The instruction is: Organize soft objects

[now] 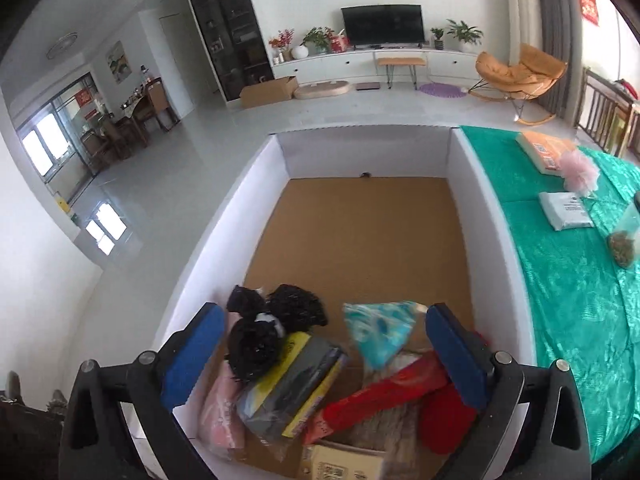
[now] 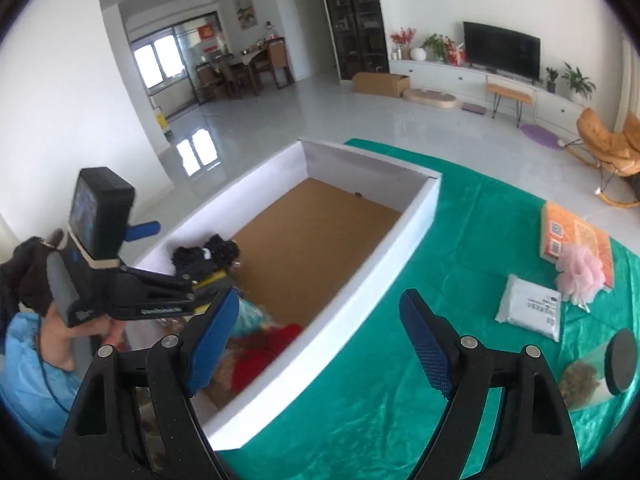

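- Hovering over the near end of the box, the left tongs (image 1: pixel 320 354) are sitting spread wide with nothing between the blue pads, so they're released right now.
- The right tongs (image 2: pixel 316 338) are doing the same thing: gaping wide, carrying nothing, hanging over the box's near wall and the green cloth beside it.
- Right under the left tongs a pile is already sitting in the white box (image 1: pixel 256 184): a black scrubby bundle (image 1: pixel 268 328), a pink soft thing (image 1: pixel 222 420), a yellow-and-grey pack (image 1: pixel 292 388), a teal patterned pouch (image 1: pixel 376 332) and some red fabric (image 1: pixel 384 400). The far half of the box floor is showing bare cardboard.
- Further out on the worktop (image 2: pixel 360 420), a few things are waiting outside the box: a pink pouf (image 2: pixel 580 274) leaning on an orange packet (image 2: pixel 576 236), a white plastic mailer (image 2: pixel 528 312) just next to them, and a jar with a dark lid (image 2: pixel 600 376) lying near the right edge.
- My guess is the pouf is up next. It's looking super light and squishy, so it'll probably collapse under the pads; pinching deep through the middle seems safer than nipping the frilly edge.
- The mailer is looking slick and floppy, so grabbing a fat folded bit near one edge should be working better than the flat face.
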Action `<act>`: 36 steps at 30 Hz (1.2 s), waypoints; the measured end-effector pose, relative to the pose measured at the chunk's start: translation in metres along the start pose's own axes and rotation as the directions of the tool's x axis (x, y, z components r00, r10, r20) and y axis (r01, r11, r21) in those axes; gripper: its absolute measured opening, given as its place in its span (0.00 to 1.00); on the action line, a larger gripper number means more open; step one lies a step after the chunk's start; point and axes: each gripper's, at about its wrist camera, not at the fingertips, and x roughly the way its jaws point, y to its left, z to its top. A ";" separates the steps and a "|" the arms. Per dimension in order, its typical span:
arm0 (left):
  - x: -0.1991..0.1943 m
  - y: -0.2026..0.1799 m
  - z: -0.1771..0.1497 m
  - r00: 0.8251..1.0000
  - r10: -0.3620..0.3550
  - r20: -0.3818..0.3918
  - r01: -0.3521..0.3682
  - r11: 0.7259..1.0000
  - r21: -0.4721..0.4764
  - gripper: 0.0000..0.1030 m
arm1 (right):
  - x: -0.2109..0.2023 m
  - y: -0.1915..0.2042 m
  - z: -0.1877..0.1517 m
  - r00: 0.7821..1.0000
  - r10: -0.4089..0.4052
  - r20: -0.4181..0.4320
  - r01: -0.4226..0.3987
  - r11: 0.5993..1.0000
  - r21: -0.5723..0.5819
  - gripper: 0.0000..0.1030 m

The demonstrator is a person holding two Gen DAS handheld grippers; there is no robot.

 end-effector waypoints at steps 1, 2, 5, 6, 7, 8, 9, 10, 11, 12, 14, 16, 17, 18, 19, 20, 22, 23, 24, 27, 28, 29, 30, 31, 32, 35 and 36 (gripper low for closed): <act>-0.006 -0.011 0.000 0.998 -0.055 0.022 0.054 0.998 0.008 0.97 | -0.001 -0.012 -0.018 0.998 -0.059 0.002 0.059 0.998 -0.007 0.82; -0.014 -0.024 0.002 0.993 -0.113 0.042 0.112 0.993 0.020 0.97 | 0.000 -0.025 -0.038 0.993 -0.118 -0.005 0.118 0.993 -0.011 0.82; -0.028 -0.076 0.001 0.958 -0.280 0.066 0.276 0.959 0.063 0.97 | 0.008 -0.065 -0.105 0.957 -0.282 -0.071 0.282 0.959 0.002 0.82; -0.030 -0.094 0.000 0.942 -0.331 0.057 0.327 0.942 0.073 0.97 | 0.010 -0.080 -0.126 0.939 -0.330 -0.102 0.333 0.943 0.012 0.82; -0.031 -0.113 -0.002 0.926 -0.376 0.042 0.372 0.925 0.078 0.97 | 0.012 -0.094 -0.146 0.920 -0.369 -0.132 0.375 0.926 0.027 0.82; -0.028 -0.132 -0.005 0.909 -0.416 0.020 0.413 0.907 0.081 0.97 | 0.013 -0.108 -0.163 0.902 -0.401 -0.160 0.414 0.909 0.054 0.82; -0.021 -0.152 -0.008 0.898 -0.440 -0.008 0.440 0.894 0.083 0.97 | 0.012 -0.122 -0.177 0.885 -0.429 -0.179 0.450 0.889 0.092 0.82; -0.015 -0.170 -0.010 0.891 -0.453 -0.034 0.454 0.887 0.081 0.97 | 0.008 -0.136 -0.188 0.873 -0.449 -0.190 0.477 0.868 0.140 0.82; -0.006 -0.187 -0.013 0.885 -0.463 -0.051 0.465 0.882 0.074 0.97 | 0.001 -0.150 -0.198 0.866 -0.460 -0.195 0.494 0.847 0.197 0.82; 0.002 -0.202 -0.015 0.883 -0.465 -0.067 0.469 0.881 0.065 0.97 | -0.008 -0.160 -0.208 0.865 -0.465 -0.190 0.500 0.828 0.255 0.82; 0.021 -0.228 -0.021 0.885 -0.454 -0.102 0.461 0.886 0.051 0.97 | -0.018 -0.170 -0.228 0.866 -0.469 -0.174 0.500 0.800 0.330 0.82; 0.039 -0.248 -0.025 0.897 -0.428 -0.112 0.436 0.898 0.060 0.97 | -0.023 -0.180 -0.235 0.883 -0.431 -0.187 0.469 0.795 0.384 0.82; 0.049 -0.256 -0.025 0.907 -0.405 -0.113 0.414 0.907 0.072 0.97 | -0.028 -0.182 -0.235 0.882 -0.441 -0.166 0.469 0.790 0.396 0.82; 0.057 -0.264 -0.026 0.918 -0.380 -0.111 0.390 0.917 0.086 0.97 | -0.029 -0.184 -0.234 0.874 -0.456 -0.167 0.483 0.783 0.393 0.82; 0.065 -0.272 -0.026 0.927 -0.359 -0.110 0.370 0.923 0.102 0.97 | -0.027 -0.185 -0.233 0.869 -0.460 -0.185 0.494 0.778 0.387 0.82; 0.075 -0.276 -0.025 0.933 -0.342 -0.113 0.354 0.928 0.113 0.97 | -0.022 -0.187 -0.231 0.869 -0.449 -0.207 0.494 0.778 0.389 0.83; 0.088 -0.283 -0.025 0.940 -0.321 -0.114 0.335 0.932 0.136 0.97 | -0.020 -0.186 -0.230 0.868 -0.452 -0.206 0.497 0.781 0.377 0.84; 0.094 -0.287 -0.027 0.943 -0.308 -0.123 0.324 0.934 0.148 0.97 | -0.019 -0.186 -0.230 0.868 -0.452 -0.205 0.496 0.782 0.376 0.84; 0.098 -0.290 -0.030 0.944 -0.306 -0.121 0.322 0.935 0.151 1.00 | -0.019 -0.187 -0.230 0.870 -0.449 -0.203 0.493 0.783 0.380 0.84; 0.098 -0.286 -0.031 0.943 -0.317 -0.104 0.330 0.934 0.139 1.00 | -0.018 -0.187 -0.230 0.871 -0.448 -0.202 0.492 0.784 0.380 0.84; 0.097 -0.286 -0.031 0.942 -0.319 -0.104 0.332 0.933 0.138 1.00 | -0.017 -0.187 -0.230 0.871 -0.448 -0.203 0.491 0.783 0.380 0.84; 0.097 -0.285 -0.031 0.942 -0.320 -0.104 0.332 0.933 0.138 1.00 | -0.017 -0.187 -0.230 0.871 -0.448 -0.203 0.492 0.784 0.380 0.84; 0.097 -0.285 -0.031 0.942 -0.319 -0.104 0.331 0.933 0.138 1.00 | -0.017 -0.188 -0.230 0.871 -0.448 -0.203 0.492 0.784 0.380 0.84; 0.097 -0.285 -0.031 0.942 -0.319 -0.104 0.332 0.933 0.138 1.00 | -0.017 -0.187 -0.230 0.871 -0.448 -0.203 0.492 0.784 0.379 0.85; 0.097 -0.285 -0.031 0.942 -0.320 -0.104 0.333 0.933 0.137 1.00 | -0.017 -0.187 -0.230 0.871 -0.448 -0.203 0.492 0.784 0.379 0.85; 0.097 -0.285 -0.031 0.941 -0.321 -0.104 0.333 0.933 0.137 1.00 | -0.016 -0.187 -0.229 0.871 -0.448 -0.204 0.492 0.784 0.379 0.85; 0.097 -0.285 -0.031 0.941 -0.321 -0.104 0.333 0.933 0.137 1.00 | -0.016 -0.187 -0.229 0.871 -0.448 -0.204 0.492 0.784 0.379 0.85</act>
